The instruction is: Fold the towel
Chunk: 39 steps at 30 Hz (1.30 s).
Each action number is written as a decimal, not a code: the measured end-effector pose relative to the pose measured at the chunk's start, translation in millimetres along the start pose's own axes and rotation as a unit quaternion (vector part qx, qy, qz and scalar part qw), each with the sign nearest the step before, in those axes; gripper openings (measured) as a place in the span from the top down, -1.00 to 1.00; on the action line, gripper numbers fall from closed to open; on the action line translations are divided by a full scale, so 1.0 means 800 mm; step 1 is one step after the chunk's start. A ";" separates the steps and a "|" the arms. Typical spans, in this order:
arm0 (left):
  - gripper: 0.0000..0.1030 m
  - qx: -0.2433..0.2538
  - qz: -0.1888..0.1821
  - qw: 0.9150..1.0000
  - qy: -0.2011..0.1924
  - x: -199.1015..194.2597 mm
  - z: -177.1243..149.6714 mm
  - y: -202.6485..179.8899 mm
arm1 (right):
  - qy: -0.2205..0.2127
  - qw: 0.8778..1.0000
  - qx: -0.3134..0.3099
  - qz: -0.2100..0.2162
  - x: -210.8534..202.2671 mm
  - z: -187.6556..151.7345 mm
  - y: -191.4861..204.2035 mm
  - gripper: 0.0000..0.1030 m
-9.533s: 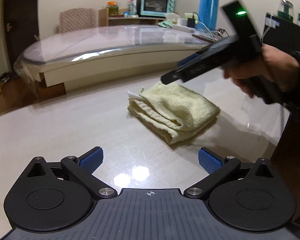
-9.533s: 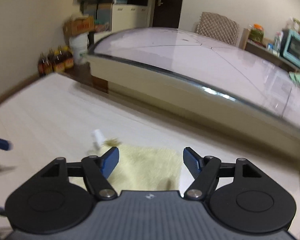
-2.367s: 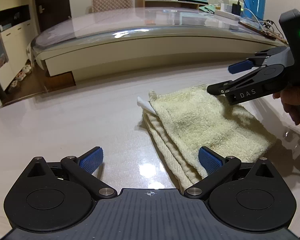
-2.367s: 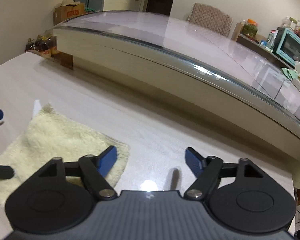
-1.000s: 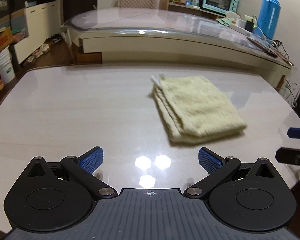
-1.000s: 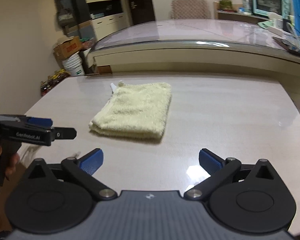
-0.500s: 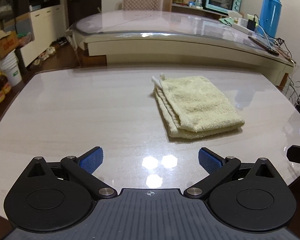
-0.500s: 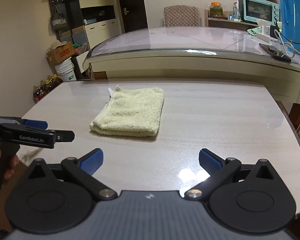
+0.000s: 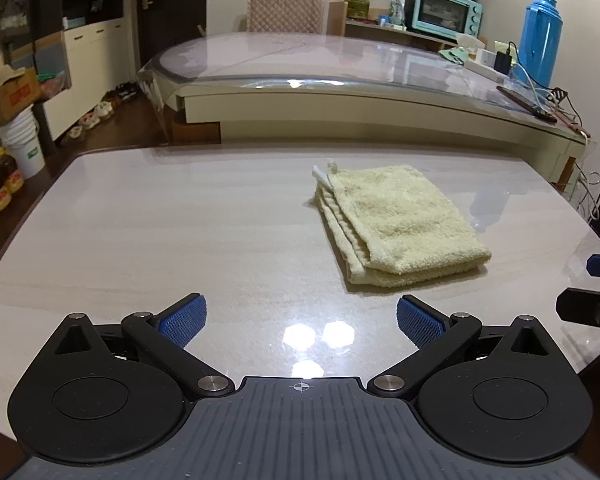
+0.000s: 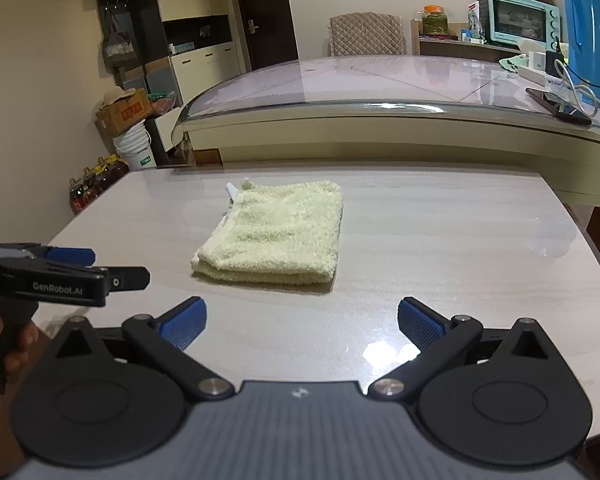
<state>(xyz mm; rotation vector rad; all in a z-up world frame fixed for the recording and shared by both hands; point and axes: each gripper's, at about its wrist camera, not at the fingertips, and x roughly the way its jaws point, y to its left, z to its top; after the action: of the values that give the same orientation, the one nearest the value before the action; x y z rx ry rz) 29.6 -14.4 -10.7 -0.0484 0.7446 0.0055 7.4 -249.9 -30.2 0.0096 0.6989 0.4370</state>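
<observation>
**Both grippers clear of folded towel**

Left gripper [image 9: 301, 320]: jaws spread wide, nothing between them, held above the table [image 9: 160, 220] near its front edge. Right gripper [image 10: 302, 322]: likewise spread and empty. Towel [image 9: 396, 222] lies folded flat mid-table, ahead of both, touching neither.

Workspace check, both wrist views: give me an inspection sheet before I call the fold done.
Surface: pale glossy table, light glare near its front edge.
Job's things: yellow towel folded into a layered rectangle, lying flat, white tag at its far corner.
Clutter: nothing seen on the table besides the towel.
Grippers: left gripper open, right gripper open; both short of the towel, holding nothing.
Cables: chargers and cords on the glass-topped table behind.
Surroundings: teal oven, blue thermos, quilted chair, bucket and bottles on the floor.
</observation>
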 end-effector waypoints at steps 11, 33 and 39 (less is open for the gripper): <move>-1.00 0.010 0.003 1.000 0.010 0.015 0.004 0.002 | 0.006 1.000 0.008 0.001 0.009 0.000 -0.002 -1.00; -1.00 0.039 -0.014 0.999 0.017 0.002 -0.009 -0.016 | 0.034 0.999 0.017 0.002 0.029 -0.004 0.008 -1.00; -1.00 0.038 -0.012 0.999 0.015 0.000 -0.012 -0.016 | 0.032 0.999 0.012 -0.004 0.028 -0.004 0.008 -1.00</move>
<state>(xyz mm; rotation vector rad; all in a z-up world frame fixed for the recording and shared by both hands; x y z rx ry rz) 23.7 -27.6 -17.1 0.0147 0.7738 -0.0467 18.3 -236.0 -45.2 0.0163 0.7666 0.4215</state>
